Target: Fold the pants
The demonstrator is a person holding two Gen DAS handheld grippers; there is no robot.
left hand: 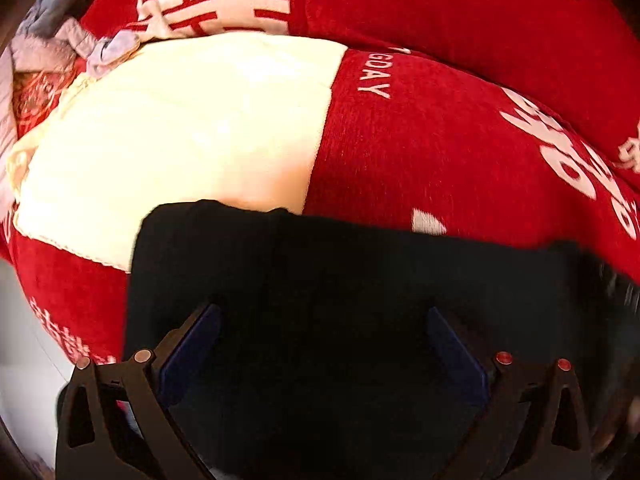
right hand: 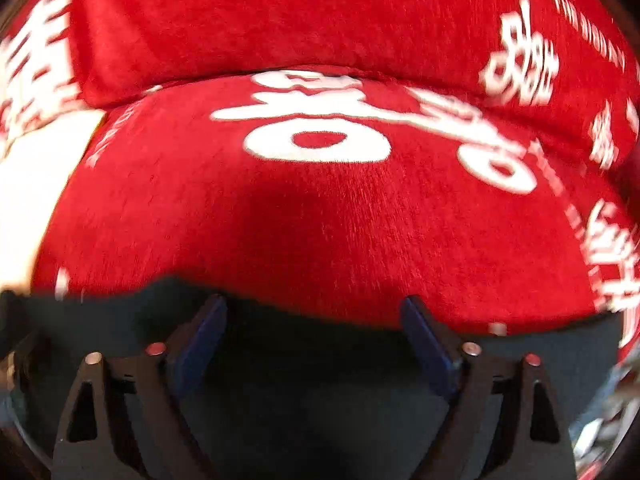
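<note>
In the left wrist view, the left gripper (left hand: 322,344) pointed steeply down over the dark pants (left hand: 360,288), which lay flat across the lower half of the frame on a red cover (left hand: 440,148) printed with white characters. Its fingers (left hand: 192,352) stood spread wide with nothing pinched; cloth lay beneath the gap, but the pads did not press it. A cream panel (left hand: 192,128) sat at 11 o'clock from the gripper, and a heap of grey-lilac garments (left hand: 60,36) farther off at 10 o'clock. To do this step well, I judged the fingers should drop onto one layered edge and pinch every layer before lifting, keeping the fold line straight. The pants were so dark that seams, waistband and layers could not be told apart, and their near side was cut off by the frame.

In the right wrist view, the right gripper (right hand: 316,340) also hung with its fingers (right hand: 428,344) spread and empty above the pants (right hand: 312,380), whose far edge ran across just beyond the fingertips, the red cover (right hand: 320,208) at 12 o'clock. Matching the other hand's height would likely keep the fold even. Blur smeared both edges of the frame; the clutter at 4 o'clock was unreadable.
</note>
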